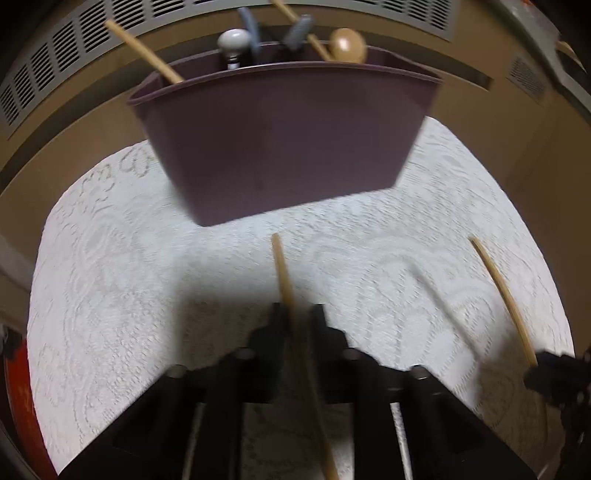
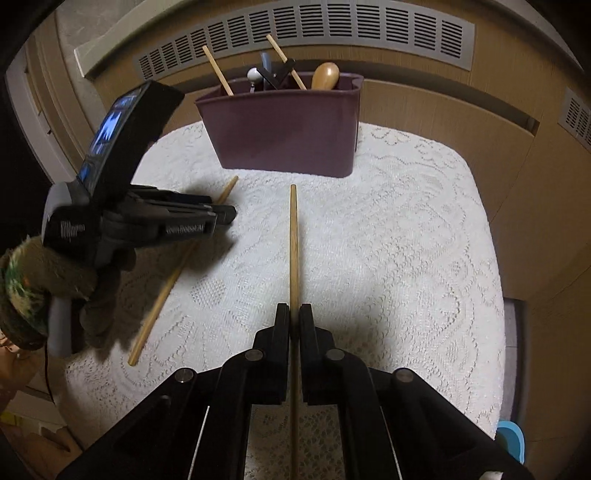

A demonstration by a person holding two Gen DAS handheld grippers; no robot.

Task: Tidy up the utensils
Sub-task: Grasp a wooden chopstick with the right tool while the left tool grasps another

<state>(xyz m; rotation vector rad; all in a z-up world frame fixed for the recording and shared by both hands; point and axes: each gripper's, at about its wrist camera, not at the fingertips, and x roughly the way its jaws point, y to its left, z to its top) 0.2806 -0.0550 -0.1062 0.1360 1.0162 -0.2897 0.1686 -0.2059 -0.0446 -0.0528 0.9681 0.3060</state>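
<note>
- My left gripper (image 1: 297, 314) pinches one wooden chopstick (image 1: 282, 266) at lower centre of its view.
- My right gripper (image 2: 294, 314) pinches the other chopstick (image 2: 293, 240), lower centre.
- The purple bin (image 2: 284, 129), upper centre on the lace cloth (image 2: 406, 258), holds utensils.

Saw a white lace cloth (image 2: 406, 240) spread flat over a top with round corners, with flower and shell shapes woven in and dark shadows lying on it. Saw behind it a tan wall (image 2: 443, 110) with a long grey vent (image 2: 332, 33) full of little slots running across near the top, and a second small vent (image 2: 576, 118) off to the right side. Spotted a bit of something blue (image 2: 511, 439) poking out just past the cloth's near right corner, and a blurry red thing (image 1: 22, 398) by its left edge, both too cut off to name.
</note>
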